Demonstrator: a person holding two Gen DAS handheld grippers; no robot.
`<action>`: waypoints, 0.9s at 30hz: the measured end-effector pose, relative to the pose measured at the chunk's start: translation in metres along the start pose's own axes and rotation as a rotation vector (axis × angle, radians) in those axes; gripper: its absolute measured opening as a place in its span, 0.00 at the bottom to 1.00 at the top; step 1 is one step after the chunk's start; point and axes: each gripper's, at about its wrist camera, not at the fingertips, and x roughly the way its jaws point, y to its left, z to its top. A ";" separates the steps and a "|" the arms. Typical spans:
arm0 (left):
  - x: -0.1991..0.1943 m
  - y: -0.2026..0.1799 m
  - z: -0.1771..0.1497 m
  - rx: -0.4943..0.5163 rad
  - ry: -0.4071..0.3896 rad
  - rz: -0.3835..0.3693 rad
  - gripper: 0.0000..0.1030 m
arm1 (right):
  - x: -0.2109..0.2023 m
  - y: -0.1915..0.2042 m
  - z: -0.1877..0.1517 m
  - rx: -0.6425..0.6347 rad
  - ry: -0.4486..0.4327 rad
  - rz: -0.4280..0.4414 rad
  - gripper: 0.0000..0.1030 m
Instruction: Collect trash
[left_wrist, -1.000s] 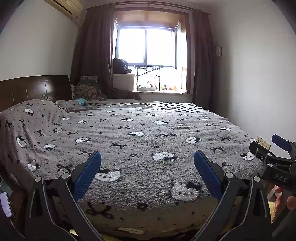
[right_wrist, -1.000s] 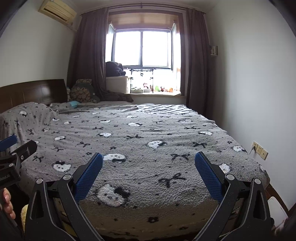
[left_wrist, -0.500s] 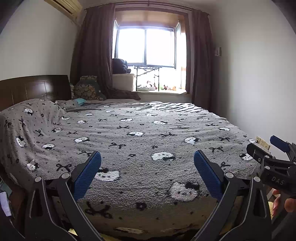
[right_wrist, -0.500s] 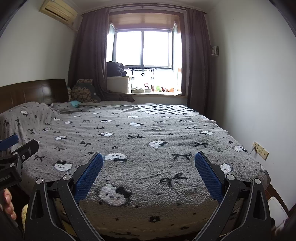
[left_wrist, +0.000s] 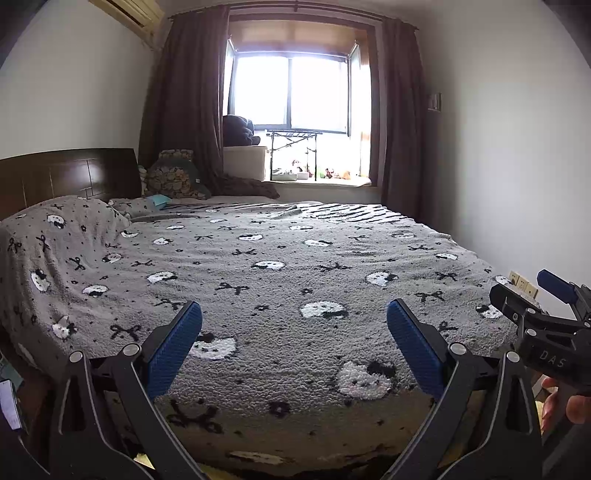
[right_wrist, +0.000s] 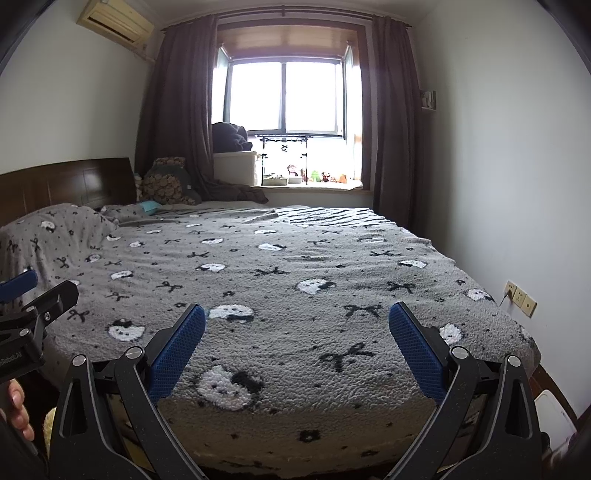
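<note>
Both the left gripper and right gripper hold fingers wide apart, empty, above the bed. No trash shows ahead of them, so handling and grasp point cannot be judged.

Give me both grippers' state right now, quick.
Left gripper: open, holding nothing, fingers spread above the bed.
Right gripper: open, holding nothing.

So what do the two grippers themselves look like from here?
Both match: the left gripper and right gripper have black angular linkage arms with silver pivot bolts, ending in blue textured pads. The right gripper's body, seen from the left camera, bears white lettering "DAS". No cables or sleeves show.
</note>
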 end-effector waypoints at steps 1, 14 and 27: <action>0.000 0.000 0.000 0.001 0.001 0.001 0.92 | 0.000 0.000 0.000 0.000 0.000 0.000 0.97; -0.001 -0.002 0.000 -0.004 -0.002 0.005 0.92 | -0.001 0.001 -0.001 0.004 -0.001 -0.004 0.97; -0.004 -0.001 0.000 -0.014 -0.002 0.010 0.92 | -0.003 0.001 0.000 0.005 -0.002 -0.003 0.97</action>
